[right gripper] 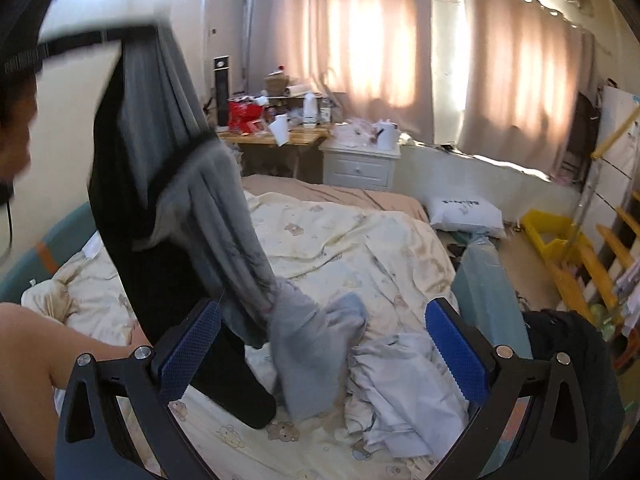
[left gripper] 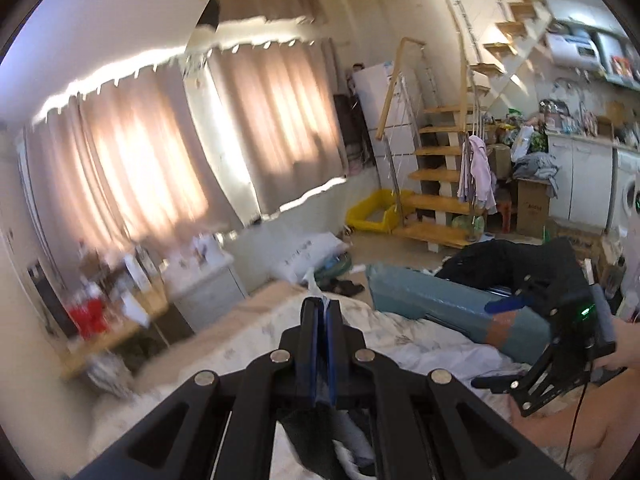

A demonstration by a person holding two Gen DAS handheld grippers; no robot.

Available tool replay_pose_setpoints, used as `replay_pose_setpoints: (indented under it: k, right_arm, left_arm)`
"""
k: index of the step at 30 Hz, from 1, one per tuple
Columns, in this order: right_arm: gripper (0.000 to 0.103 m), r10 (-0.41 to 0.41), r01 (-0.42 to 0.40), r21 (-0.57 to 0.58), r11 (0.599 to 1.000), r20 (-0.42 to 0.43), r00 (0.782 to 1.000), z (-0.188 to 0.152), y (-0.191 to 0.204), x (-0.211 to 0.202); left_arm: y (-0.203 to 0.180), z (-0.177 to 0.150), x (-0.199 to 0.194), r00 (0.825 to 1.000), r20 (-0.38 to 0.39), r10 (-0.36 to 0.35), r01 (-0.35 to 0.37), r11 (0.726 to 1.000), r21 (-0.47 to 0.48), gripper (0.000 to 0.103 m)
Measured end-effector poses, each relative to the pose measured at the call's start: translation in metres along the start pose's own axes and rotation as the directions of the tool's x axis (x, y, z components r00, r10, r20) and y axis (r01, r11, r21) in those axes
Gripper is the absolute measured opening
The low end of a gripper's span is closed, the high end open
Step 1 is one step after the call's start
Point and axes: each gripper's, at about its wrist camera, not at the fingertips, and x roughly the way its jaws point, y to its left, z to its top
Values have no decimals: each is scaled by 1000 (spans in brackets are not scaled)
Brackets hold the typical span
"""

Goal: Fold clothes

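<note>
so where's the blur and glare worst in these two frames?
Left wrist: backlit curtains blow out, desk clutter smears; closed left gripper stays sharp. Right wrist: hanging grey-black garment is motion-blurred, curtains glare, open right gripper is crisp.

Daylight glowing through closed curtains [right gripper: 372,48], dim room, motion blur, fisheye-curved edges, dark corners

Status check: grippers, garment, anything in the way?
Left gripper shut on grey-and-black garment, lifted over bed. Right gripper open, holding nothing. Pale clothes pile lies beneath on the bedding.
</note>
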Motion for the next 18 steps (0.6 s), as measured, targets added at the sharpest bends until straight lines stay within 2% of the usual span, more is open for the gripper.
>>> replay_pose_setpoints:
  k: [8, 12, 14, 15, 16, 18]
  right_arm:
    - [103, 108, -102, -106, 989, 48, 993, 8, 33, 9]
    - [103, 156, -145, -138, 980, 69, 985, 16, 49, 14]
    - [97, 180, -166, -154, 974, 80, 980, 20, 57, 16]
    - [62, 192, -177, -162, 971, 85, 978, 22, 61, 17]
    - [10, 204, -187, -170, 967, 90, 975, 24, 65, 18]
    - [7, 229, -208, -187, 960, 99, 968, 28, 73, 21]
  left_arm:
    - [-4, 23, -58, 988, 137, -77, 61, 991, 116, 3]
    - [-2, 30, -80, 969, 187, -161, 130, 977, 169, 3]
    - [5, 33, -92, 956, 212, -204, 172, 972, 159, 3]
    - [11, 33, -94, 957, 216, -193, 163, 975, 149, 3]
    - [18, 32, -96, 960, 218, -176, 148, 979, 138, 3]
    - [33, 30, -99, 964, 223, -142, 119, 986, 116, 3]
